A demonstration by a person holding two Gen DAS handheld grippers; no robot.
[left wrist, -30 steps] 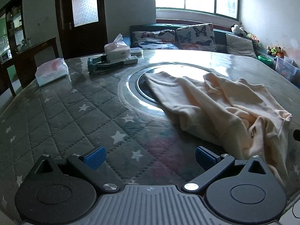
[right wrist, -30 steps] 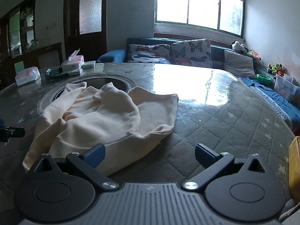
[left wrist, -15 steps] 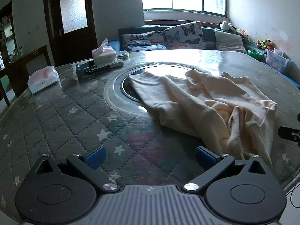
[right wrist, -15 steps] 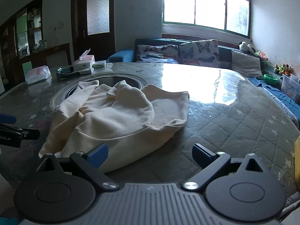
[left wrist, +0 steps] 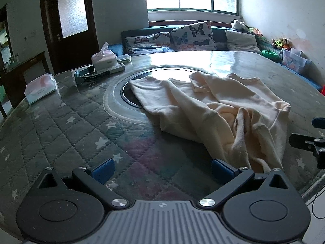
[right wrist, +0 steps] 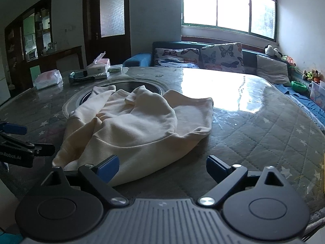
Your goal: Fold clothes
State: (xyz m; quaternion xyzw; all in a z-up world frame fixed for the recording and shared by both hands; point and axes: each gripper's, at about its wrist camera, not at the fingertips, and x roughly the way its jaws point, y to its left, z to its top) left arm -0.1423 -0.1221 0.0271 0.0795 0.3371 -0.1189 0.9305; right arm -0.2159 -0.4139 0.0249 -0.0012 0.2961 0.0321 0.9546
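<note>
A cream sweatshirt lies crumpled on the grey star-quilted round table, partly over the table's dark centre disc. It also shows in the right wrist view. My left gripper is open and empty, low over the table's near edge, with the garment's hem just ahead of its right finger. My right gripper is open and empty, its left finger close over the garment's near edge. Each gripper shows at the edge of the other's view.
Two tissue packs, a dark strap-like item and a remote sit on the far left of the table. A sofa with butterfly cushions stands behind, and a bin with toys at the right.
Both grippers have pulled back and lifted slightly, so the garment sits farther ahead in both views. Both stay open. The garment has not moved.
</note>
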